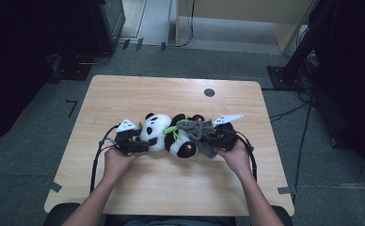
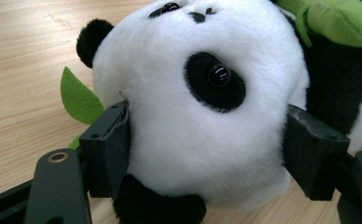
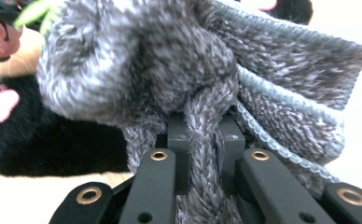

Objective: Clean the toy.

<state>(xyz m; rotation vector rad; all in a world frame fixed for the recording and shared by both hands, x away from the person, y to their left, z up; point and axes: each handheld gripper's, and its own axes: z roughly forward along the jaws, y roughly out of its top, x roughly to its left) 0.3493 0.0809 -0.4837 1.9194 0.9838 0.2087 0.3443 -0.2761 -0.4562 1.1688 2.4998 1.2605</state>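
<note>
Jaws: left gripper (image 2: 207, 154) clamps panda head (image 2: 202, 93); right gripper (image 3: 202, 154) pinches scarf (image 3: 207, 84).

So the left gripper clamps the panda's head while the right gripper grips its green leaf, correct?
Not quite. The right gripper is shut on the grey knitted scarf, not the leaf, as the right gripper view shows. The left gripper does hold the panda's head.
</note>
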